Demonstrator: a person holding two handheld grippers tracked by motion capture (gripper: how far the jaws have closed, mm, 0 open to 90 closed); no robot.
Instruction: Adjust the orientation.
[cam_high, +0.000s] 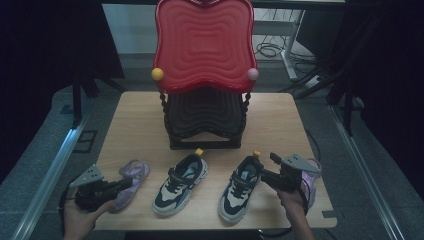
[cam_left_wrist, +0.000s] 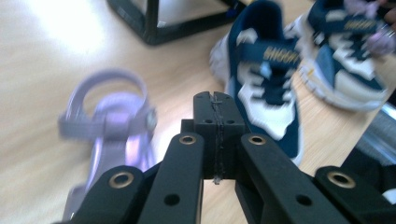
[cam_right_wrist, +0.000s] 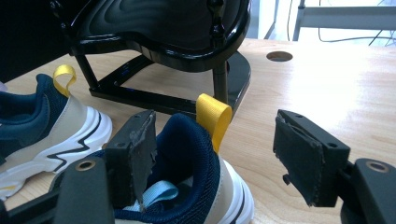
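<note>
Two navy-and-white sneakers lie on the wooden table, one in the middle and one to its right. A purple sandal lies at the front left. My left gripper rests over the sandal's front end; its jaws are pressed together with nothing between them, the sandal just to their left. My right gripper stands open at the right sneaker's heel, whose yellow pull loop sits between the jaws, untouched.
A two-tier rack stands at the table's back centre, with a red top tray and a black lower shelf. A second purple sandal lies under my right hand near the table's right edge. A round hole marks the tabletop.
</note>
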